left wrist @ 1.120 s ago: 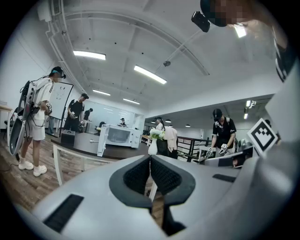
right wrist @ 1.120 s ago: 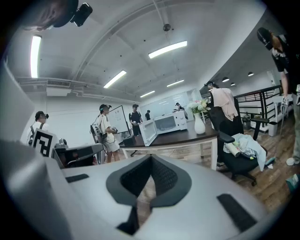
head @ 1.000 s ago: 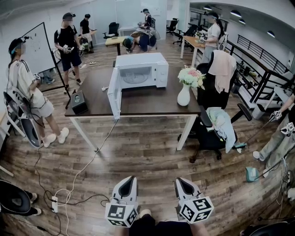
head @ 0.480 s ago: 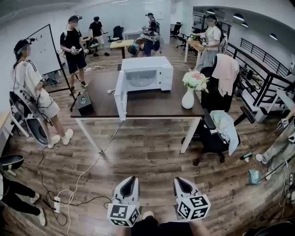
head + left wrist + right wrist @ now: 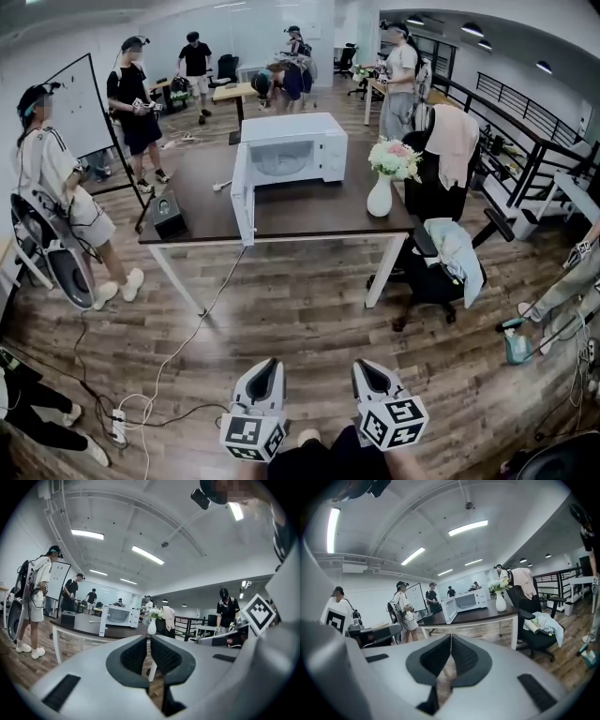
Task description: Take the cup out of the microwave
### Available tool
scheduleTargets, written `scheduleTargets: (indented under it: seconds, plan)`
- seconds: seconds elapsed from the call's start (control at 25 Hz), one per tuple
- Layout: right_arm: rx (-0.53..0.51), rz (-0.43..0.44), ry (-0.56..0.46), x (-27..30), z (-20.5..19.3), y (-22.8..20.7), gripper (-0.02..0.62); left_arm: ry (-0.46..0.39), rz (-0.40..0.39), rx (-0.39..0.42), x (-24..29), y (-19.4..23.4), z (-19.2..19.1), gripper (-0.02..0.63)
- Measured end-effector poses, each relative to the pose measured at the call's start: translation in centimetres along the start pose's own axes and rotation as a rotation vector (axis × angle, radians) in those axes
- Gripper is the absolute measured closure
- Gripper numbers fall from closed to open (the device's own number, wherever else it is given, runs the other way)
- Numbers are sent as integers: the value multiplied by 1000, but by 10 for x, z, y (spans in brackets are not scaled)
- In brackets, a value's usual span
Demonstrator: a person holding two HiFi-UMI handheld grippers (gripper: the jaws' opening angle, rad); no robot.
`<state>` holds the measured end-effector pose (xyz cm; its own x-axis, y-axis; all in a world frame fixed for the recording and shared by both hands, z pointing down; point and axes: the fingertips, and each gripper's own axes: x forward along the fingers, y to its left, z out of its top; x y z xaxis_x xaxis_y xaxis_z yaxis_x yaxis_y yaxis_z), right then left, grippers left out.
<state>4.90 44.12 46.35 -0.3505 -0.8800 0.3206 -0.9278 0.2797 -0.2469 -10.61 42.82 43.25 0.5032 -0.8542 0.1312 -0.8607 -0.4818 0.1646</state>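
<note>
A white microwave (image 5: 292, 148) stands on a dark table (image 5: 309, 214) across the room, its door (image 5: 243, 195) swung open toward me. I see the turntable inside, but no cup can be made out at this distance. My left gripper (image 5: 269, 367) and right gripper (image 5: 362, 367) are side by side at the bottom of the head view, far short of the table, both shut and empty. In the left gripper view the left gripper (image 5: 148, 639) has its pads together, and the microwave (image 5: 120, 616) is small ahead. The right gripper (image 5: 451, 638) points at the microwave (image 5: 467, 600).
A white vase of flowers (image 5: 382, 190) and a black box (image 5: 169, 213) share the table. An office chair draped with clothes (image 5: 441, 264) stands at its right end. A cable (image 5: 187, 349) runs over the wooden floor. A person (image 5: 54, 187) stands left; several others are behind.
Both grippers stay shut and low in the head view. The table and microwave have shifted slightly in the picture. People in the background have walked about.
</note>
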Motion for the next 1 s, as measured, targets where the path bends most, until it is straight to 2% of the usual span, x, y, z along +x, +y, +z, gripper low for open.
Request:
scheduleTargets:
  seconds: [0.4,0.68,1.0]
  plan:
    - [2,-10,22,14,-3,18,600,7,0,-25,-6,24,-3,598]
    - [-26,30,36,39,5,29,600,-2,27,-31,2,41,1,598]
    - [7,38,54,77,13,9,600,13,41,-29,39,57,3,598]
